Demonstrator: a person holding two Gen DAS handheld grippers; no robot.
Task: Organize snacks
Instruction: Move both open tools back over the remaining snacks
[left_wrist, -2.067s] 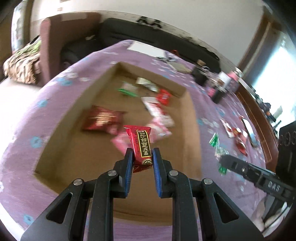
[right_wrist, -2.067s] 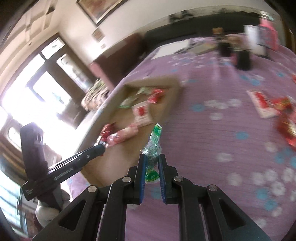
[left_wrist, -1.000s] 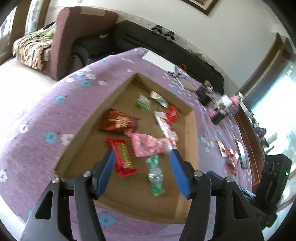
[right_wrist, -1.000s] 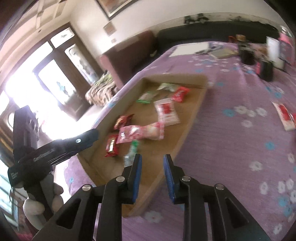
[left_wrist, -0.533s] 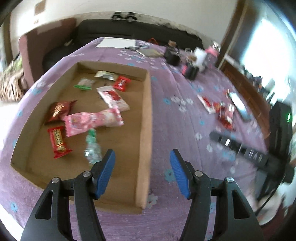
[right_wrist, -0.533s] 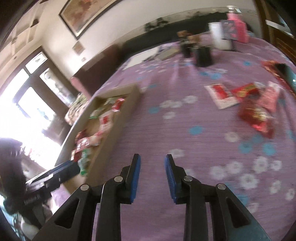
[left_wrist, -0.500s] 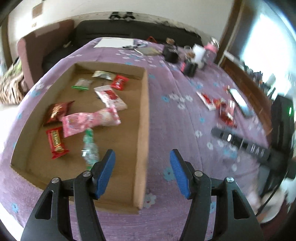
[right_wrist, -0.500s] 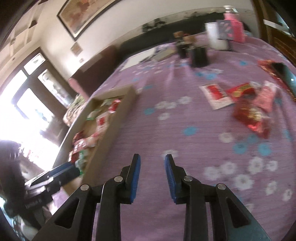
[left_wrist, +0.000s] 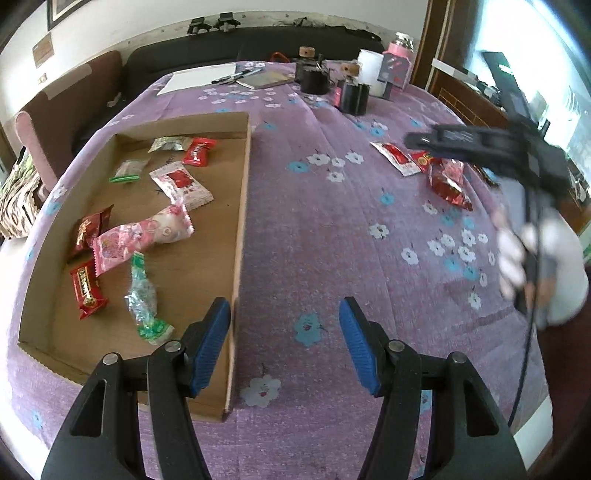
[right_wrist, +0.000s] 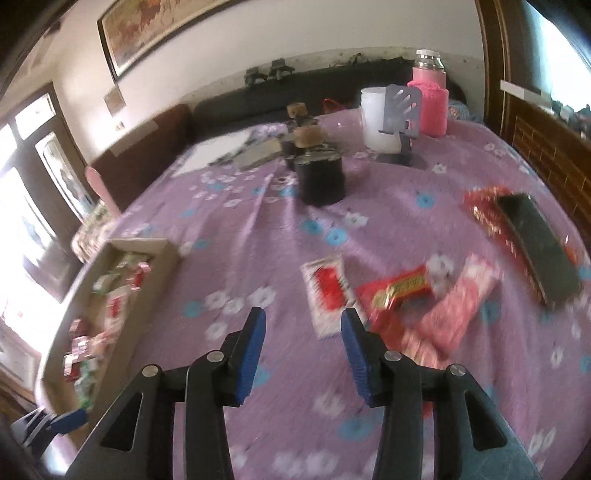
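A shallow cardboard tray (left_wrist: 241, 221) on the purple flowered cloth holds several snacks, among them a green candy bag (left_wrist: 142, 295), a red bar (left_wrist: 85, 286) and a pink packet (left_wrist: 142, 234). My left gripper (left_wrist: 284, 332) hangs open and empty over the tray's right wall. Loose snacks lie to the right: a white-and-red packet (right_wrist: 327, 291), a red bar (right_wrist: 399, 290) and a pink packet (right_wrist: 458, 306). My right gripper (right_wrist: 303, 339) hovers just short of the white-and-red packet, its jaws opening with nothing between them. In the left wrist view it (left_wrist: 424, 140) shows blurred above those snacks.
A dark phone (right_wrist: 535, 243) lies on a red wrapper (right_wrist: 484, 210) at the right. Black jars (right_wrist: 321, 177), a white cup (right_wrist: 376, 118), a pink bottle (right_wrist: 428, 99) and papers (left_wrist: 199, 77) crowd the far side. A dark sofa (left_wrist: 258, 40) backs the table.
The red bar and green candy bag went from the jaws into the tray. Both grippers then swung right, away from the tray toward the loose snacks. The right jaws have widened.
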